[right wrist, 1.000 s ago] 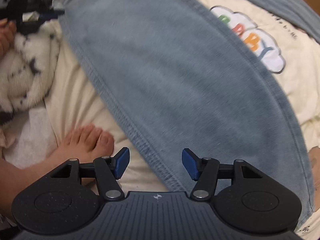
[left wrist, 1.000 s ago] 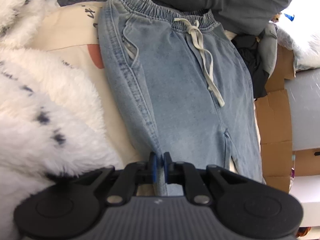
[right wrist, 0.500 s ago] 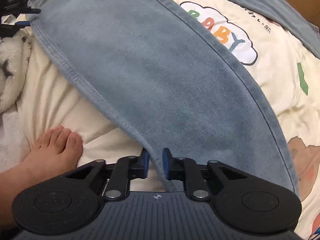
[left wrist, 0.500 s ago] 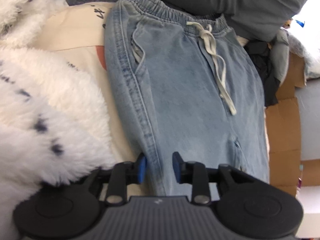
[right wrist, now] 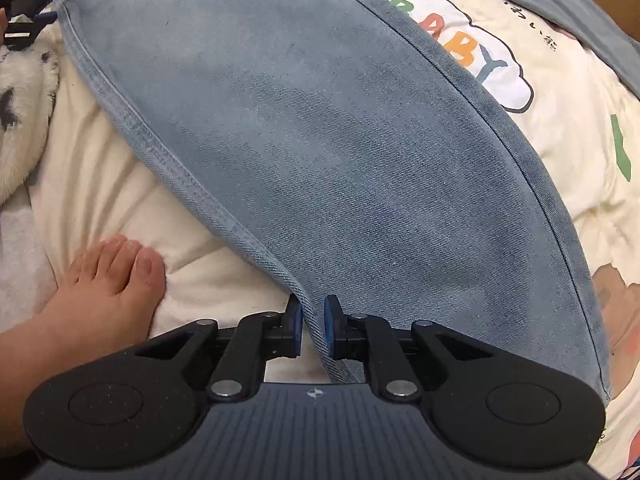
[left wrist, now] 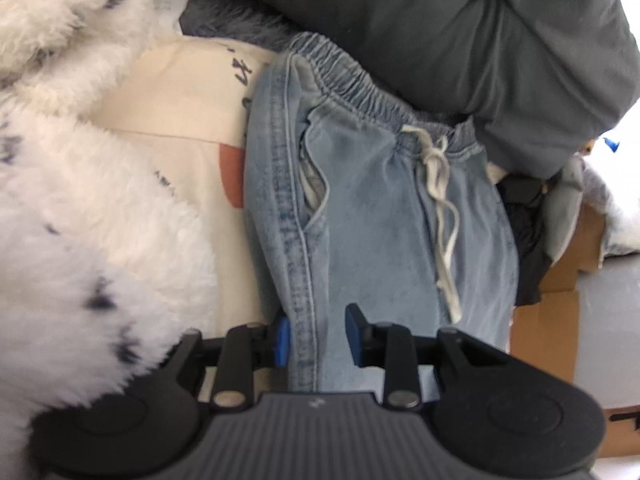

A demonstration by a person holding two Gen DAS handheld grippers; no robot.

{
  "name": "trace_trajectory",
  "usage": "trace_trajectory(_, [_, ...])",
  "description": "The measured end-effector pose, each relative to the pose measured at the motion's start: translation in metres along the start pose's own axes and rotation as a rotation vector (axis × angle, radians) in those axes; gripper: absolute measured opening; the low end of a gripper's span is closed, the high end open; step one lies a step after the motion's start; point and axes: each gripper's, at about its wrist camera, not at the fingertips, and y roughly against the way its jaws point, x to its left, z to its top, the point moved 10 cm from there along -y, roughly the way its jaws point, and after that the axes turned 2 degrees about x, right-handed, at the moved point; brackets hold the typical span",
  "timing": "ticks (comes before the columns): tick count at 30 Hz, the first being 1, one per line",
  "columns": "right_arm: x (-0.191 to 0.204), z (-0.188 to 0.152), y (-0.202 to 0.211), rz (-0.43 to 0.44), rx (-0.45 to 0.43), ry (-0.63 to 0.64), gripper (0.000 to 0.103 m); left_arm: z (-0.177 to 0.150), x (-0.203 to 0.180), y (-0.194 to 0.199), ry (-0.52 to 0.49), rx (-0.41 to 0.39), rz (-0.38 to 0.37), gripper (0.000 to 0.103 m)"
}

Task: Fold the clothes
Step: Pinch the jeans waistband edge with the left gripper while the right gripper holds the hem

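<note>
Nearest in the right wrist view, the right gripper (right wrist: 312, 326) has its blue pads drawn almost together around the stitched side seam of a pair of light blue jeans (right wrist: 320, 128); the denim edge sits pinched between them. A bare foot (right wrist: 108, 280) rests just left of it on the cream quilt (right wrist: 104, 184), which carries a colourful "BABY" print (right wrist: 460, 44) beyond the trouser leg.

In the left wrist view, the left gripper (left wrist: 318, 336) stands partly open, its pads straddling the jeans' (left wrist: 360, 208) side seam without closing on it. A fluffy white spotted blanket (left wrist: 80, 220) lies to the left. Farther off are the pocket opening, the white drawstring (left wrist: 440, 208) and the gathered elastic waistband (left wrist: 360, 88), which butts against a dark grey duvet (left wrist: 460, 32).

The denim looks soft yet fairly weighty, likely to drape and sag rather than hold shape. The doubled seams and the waistband seem the firmest places to grip, since thick stitching resists slipping.
</note>
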Motion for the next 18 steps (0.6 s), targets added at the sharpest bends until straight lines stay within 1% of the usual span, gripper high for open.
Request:
trace_trajectory(4, [-0.003, 0.003, 0.011, -0.001, -0.013, -0.006, 0.007, 0.001, 0.0, 0.004, 0.004, -0.014, -0.023, 0.03])
trace_trajectory(6, [-0.007, 0.004, 0.015, 0.003, -0.019, -0.024, 0.006, 0.002, 0.0, 0.003, -0.001, -0.02, -0.017, 0.029])
trace_trajectory(7, [-0.008, 0.005, 0.016, 0.007, -0.021, -0.034, 0.005, 0.002, 0.0, 0.002, -0.003, -0.023, -0.008, 0.025])
trace_trajectory(8, [-0.008, 0.005, 0.018, 0.006, -0.021, -0.031, 0.005, 0.003, 0.002, 0.001, -0.002, -0.023, 0.002, 0.015])
trace_trajectory(9, [-0.008, 0.005, 0.019, 0.005, -0.021, -0.029, 0.004, 0.003, 0.002, 0.001, 0.003, -0.021, 0.008, 0.012])
trace_trajectory(14, [-0.018, 0.017, 0.032, -0.014, -0.034, -0.03, 0.002, 0.007, -0.001, 0.009, 0.01, -0.007, 0.03, 0.009])
trace_trajectory(18, [-0.033, 0.032, 0.045, -0.039, -0.048, -0.046, 0.001, 0.009, -0.016, 0.018, -0.052, 0.001, 0.062, 0.008])
